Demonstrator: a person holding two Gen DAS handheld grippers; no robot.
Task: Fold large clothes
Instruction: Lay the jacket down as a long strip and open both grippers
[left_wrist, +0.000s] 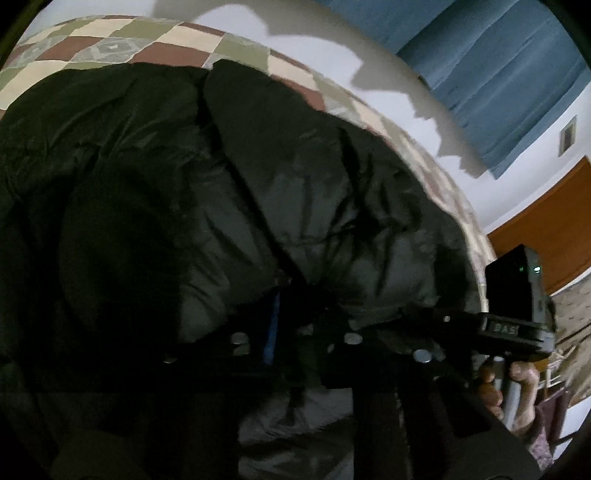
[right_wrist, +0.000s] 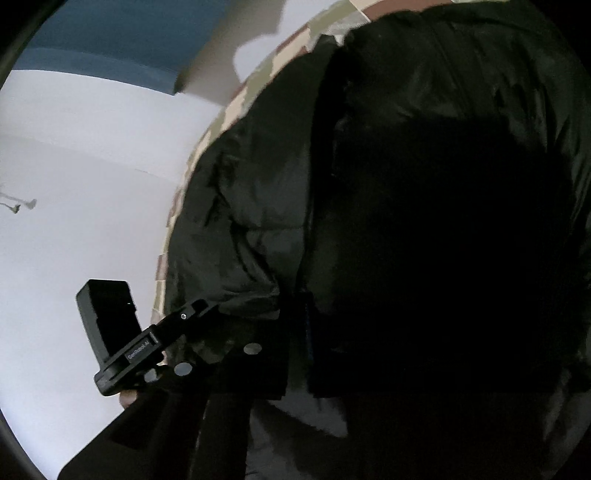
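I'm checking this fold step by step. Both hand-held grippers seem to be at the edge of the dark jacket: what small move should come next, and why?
Probably carry the held edge a little further over the black jacket and lay it down. Both hand-held grippers, left and right, sit side by side, seemingly pinching its puffy hem, with the jacket bunched over the checked bedcover. How the jaws stand is too dark to tell.

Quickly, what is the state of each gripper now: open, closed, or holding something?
Left gripper: closed on the black puffer jacket.
Right gripper: closed on the same jacket.

The big puffy black jacket (left_wrist: 258, 206) fills the space right in front of me, with open room only far past the checkered blanket (left_wrist: 155, 44).
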